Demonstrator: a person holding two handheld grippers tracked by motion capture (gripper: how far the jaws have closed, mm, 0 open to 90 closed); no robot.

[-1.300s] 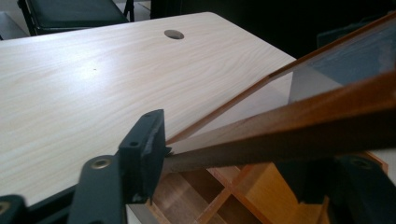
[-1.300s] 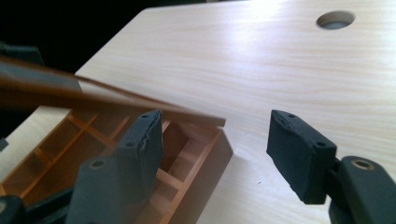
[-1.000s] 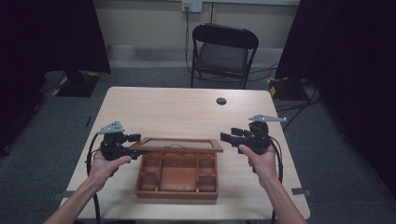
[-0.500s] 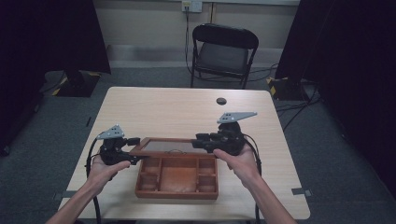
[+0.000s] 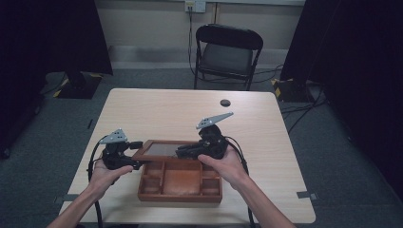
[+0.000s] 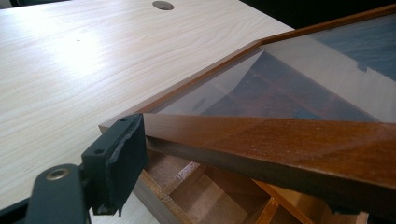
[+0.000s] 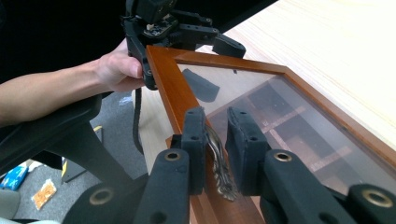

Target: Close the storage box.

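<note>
A wooden compartment box (image 5: 180, 183) is sitting near the front edge of the pale counter (image 5: 190, 109), its long side running left to right across the person's front, with its glass-paned lid (image 5: 164, 148) being held raised and tilted over the back half. No writing or label is readable anywhere on the box. The left tool (image 5: 135, 154) is clamping the wooden frame at the lid's left corner, one black pad (image 6: 122, 154) pressing against the frame's side in the left gripper view. The right tool (image 5: 183, 153) is reaching in from the right along the lid's front rail; its jaws have just been closing and are now standing almost together around a small ornate metal clasp (image 7: 219, 168) on that rail. Behind the box the counter is lying open up to a round cable hole (image 5: 225, 102), and a black folding chair (image 5: 228, 50) is standing beyond the far edge.
</note>
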